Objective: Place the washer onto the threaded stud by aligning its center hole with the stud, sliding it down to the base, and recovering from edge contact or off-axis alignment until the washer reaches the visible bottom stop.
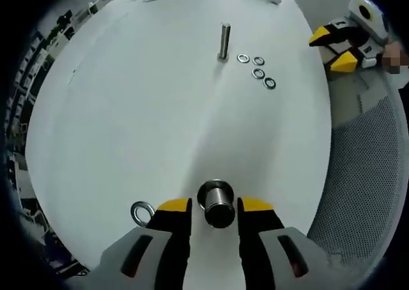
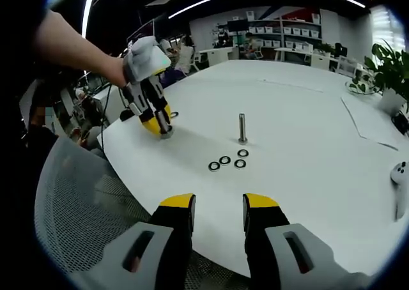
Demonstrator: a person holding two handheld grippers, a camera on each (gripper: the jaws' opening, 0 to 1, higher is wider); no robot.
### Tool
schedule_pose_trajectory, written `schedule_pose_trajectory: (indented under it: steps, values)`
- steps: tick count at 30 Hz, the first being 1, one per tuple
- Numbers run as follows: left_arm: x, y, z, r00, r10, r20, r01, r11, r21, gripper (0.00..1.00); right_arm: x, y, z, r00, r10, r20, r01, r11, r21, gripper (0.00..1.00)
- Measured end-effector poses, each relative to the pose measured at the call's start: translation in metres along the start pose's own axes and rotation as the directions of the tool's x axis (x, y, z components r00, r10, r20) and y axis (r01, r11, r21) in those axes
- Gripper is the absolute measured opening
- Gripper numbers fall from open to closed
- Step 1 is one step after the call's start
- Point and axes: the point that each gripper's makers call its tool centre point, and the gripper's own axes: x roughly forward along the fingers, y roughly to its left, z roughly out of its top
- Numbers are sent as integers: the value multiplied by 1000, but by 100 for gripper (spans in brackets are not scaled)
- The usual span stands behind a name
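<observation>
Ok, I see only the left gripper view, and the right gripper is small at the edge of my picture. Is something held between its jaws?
Observer: No. In the right gripper view the right gripper has its jaws open, with nothing between them.
Operator: And what is beneath it?
Observer: The jaw tips reach just over the edge of the table; the rest is above a mesh chair.
Operator: Is anything else near the stud?
Observer: Not near it. A potted plant stands by the table's right side, well apart from the threaded stud and the four washers.
</observation>
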Motion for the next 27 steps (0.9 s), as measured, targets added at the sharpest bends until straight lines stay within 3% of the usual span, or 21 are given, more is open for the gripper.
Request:
schedule_pose_trajectory:
  steps: [8, 19, 27]
  values:
    - [-3, 6, -18, 1000, -4, -18, 3, 1000, -23, 27, 0, 0, 0, 1000, 1, -1, -1, 1000, -1, 32]
    - [-10, 32, -40, 998, 49, -27, -52, 993, -103, 26, 0, 0, 0, 1000, 0, -3, 0, 1000, 2, 32]
    - [-10, 53, -48, 996, 84, -31, -89, 975, -202, 26, 0, 0, -1, 1000, 3, -7, -3, 1000, 0, 32]
